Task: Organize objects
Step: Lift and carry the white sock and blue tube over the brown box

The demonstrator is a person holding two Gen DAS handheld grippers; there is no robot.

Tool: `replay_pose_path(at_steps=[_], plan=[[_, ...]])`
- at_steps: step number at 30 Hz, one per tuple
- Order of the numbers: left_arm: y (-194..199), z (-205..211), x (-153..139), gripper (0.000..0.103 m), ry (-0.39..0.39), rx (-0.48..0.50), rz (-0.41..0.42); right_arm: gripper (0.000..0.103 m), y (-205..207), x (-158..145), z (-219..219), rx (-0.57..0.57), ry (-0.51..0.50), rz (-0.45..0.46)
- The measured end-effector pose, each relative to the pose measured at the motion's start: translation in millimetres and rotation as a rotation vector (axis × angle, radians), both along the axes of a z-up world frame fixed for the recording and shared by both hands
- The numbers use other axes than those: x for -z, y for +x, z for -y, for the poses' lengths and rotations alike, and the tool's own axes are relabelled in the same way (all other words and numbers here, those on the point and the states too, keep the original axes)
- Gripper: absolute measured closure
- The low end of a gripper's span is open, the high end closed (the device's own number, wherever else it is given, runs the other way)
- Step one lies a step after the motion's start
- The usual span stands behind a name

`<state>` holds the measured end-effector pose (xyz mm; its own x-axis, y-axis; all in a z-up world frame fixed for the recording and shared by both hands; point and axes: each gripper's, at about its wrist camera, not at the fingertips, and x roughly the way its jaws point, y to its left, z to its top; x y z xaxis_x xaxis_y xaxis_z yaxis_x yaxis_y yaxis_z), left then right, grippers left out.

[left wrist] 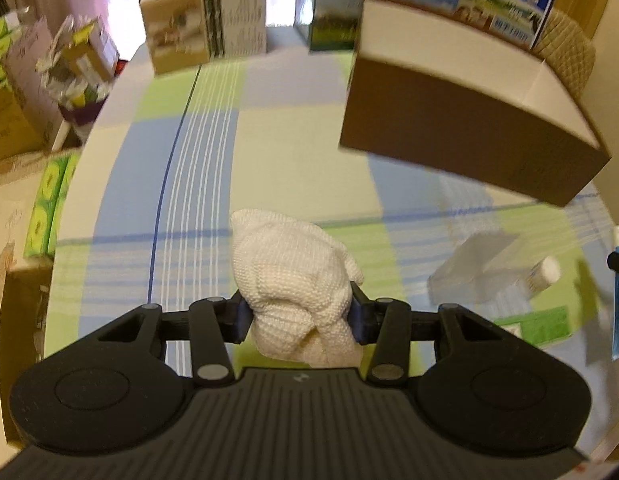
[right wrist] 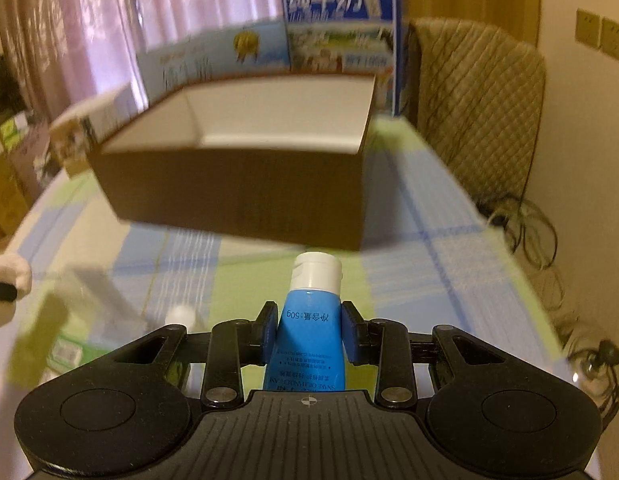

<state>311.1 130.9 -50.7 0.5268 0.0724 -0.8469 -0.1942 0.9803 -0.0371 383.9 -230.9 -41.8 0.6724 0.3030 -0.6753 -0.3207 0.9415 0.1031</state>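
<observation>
Pink curtains (right wrist: 109, 20) backlit by daylight, quilted beige chair (right wrist: 477, 112) beside checked tablecloth (right wrist: 449, 264), cream wall with sockets (right wrist: 601, 40), tangled cables (right wrist: 537, 224) on floor

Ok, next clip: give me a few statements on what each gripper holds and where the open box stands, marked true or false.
1. The left gripper is clamped on a white knitted cloth. True.
2. The right gripper is open, holding nothing. False: it is shut on a blue tube with a white cap.
3. The brown box is open at the top with a white inside. True.
4. The blue tube already lies inside the brown box. False: it is between the right gripper's fingers, short of the box.
5. The table wears a plain red cloth. False: the tablecloth is checked in blue, green and white.
</observation>
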Motion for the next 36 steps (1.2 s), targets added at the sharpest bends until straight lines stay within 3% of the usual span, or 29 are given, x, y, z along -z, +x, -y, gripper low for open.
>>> replay_pose_path(at_steps=[4, 12, 19, 28, 36], plan=[[8, 7, -18, 0.061, 0.0, 0.025, 0.05, 0.073, 7, -23, 2, -0.002, 0.024, 0.051], [33, 29, -36, 0.061, -0.011, 0.088, 0.103, 0.073, 29, -38, -7, -0.011, 0.112, 0.009], [70, 47, -56, 0.061, 0.01, 0.15, 0.165, 0.073, 62, -63, -28, -0.076, 0.164, 0.068], [139, 60, -83, 0.061, 0.055, 0.202, 0.235, 0.073, 130, -97, -61, -0.124, 0.161, 0.176], [208, 66, -85, 0.061, 0.097, 0.245, 0.225, 0.073, 185, -99, -78, -0.142, 0.107, 0.226]])
